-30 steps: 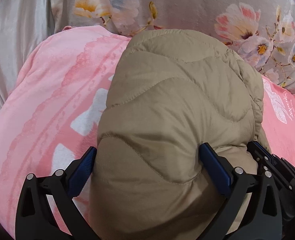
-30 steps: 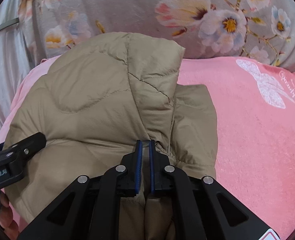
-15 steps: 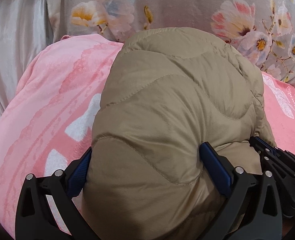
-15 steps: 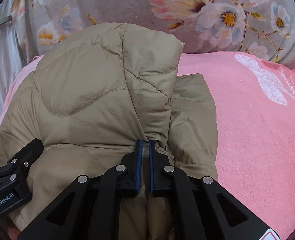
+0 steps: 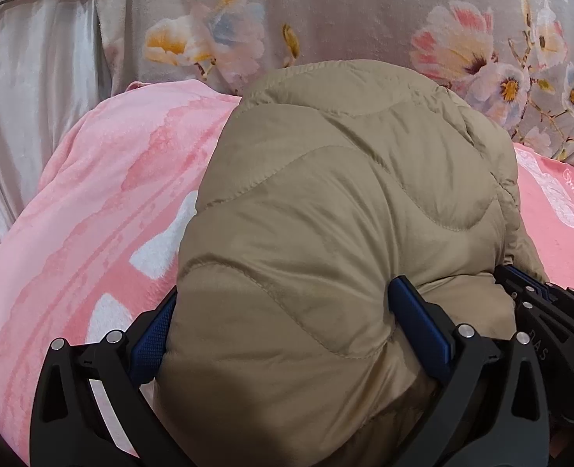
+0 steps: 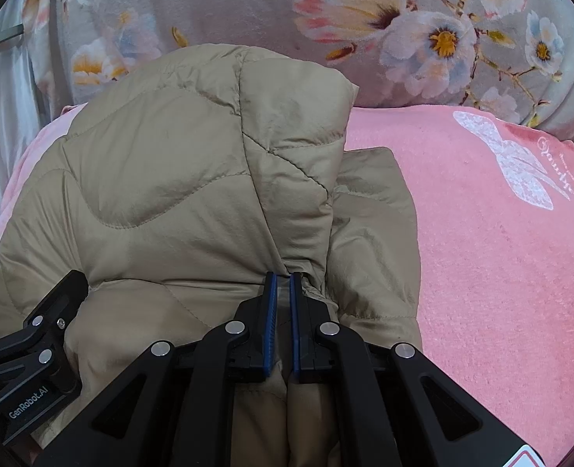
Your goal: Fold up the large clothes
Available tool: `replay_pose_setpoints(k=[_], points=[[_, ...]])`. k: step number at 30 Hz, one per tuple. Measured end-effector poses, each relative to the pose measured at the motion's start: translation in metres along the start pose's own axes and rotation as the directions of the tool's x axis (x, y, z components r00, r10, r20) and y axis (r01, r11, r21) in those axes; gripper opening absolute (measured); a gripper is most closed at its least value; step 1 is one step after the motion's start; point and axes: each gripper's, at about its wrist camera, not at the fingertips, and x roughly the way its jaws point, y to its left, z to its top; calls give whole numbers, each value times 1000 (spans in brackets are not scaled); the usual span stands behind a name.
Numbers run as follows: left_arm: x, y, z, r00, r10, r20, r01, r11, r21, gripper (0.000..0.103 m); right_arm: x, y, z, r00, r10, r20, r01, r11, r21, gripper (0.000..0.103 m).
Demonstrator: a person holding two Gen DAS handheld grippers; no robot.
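Jacket (image 5: 345, 202), a tan quilted puffer folded into a thick bundle, sits on the pink blanket (image 5: 92, 202) right in front of both my grippers. My left gripper (image 5: 283, 327) has its jaws spread wide around the bulk at 6 o'clock, the blue pads (image 5: 419, 323) pressing into the padding on both sides, while my right gripper (image 6: 283, 295) is nearly closed, pinching a thin fold of the fabric. Beyond the bundle at 12 o'clock runs a grey floral cover (image 6: 248, 4), and the blanket's white butterfly print (image 6: 509, 163) lies toward 2 o'clock.
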Motion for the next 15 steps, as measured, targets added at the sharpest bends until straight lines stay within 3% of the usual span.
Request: replay_pose_setpoints(k=[7,8,10,11,12,15], points=[[-3,6,-1,999,-33,10,33,999,-22,98,-7,-1,-1,999,0,32,0,1000,5,5],[-5,8,-1,999,-45,13,45,999,-30,98,-15,-2,-3,999,-2,46,1,1000,15,10],[-18,14,-6,998,-59,11,59,997,-46,98,-39,-4,-12,997,-4,72,2,1000,28,29],[-29,17,-11,998,-53,20,53,997,-49,98,-54,-4,-19,995,-2,98,0,1000,24,48],[-42,18,-17,998,-45,31,46,998,-45,98,-71,-5,-30,992,-3,126,2,1000,12,60],[-81,17,-39,998,-30,55,30,999,-10,98,-104,-8,-61,991,-11,136,14,1000,-16,64]])
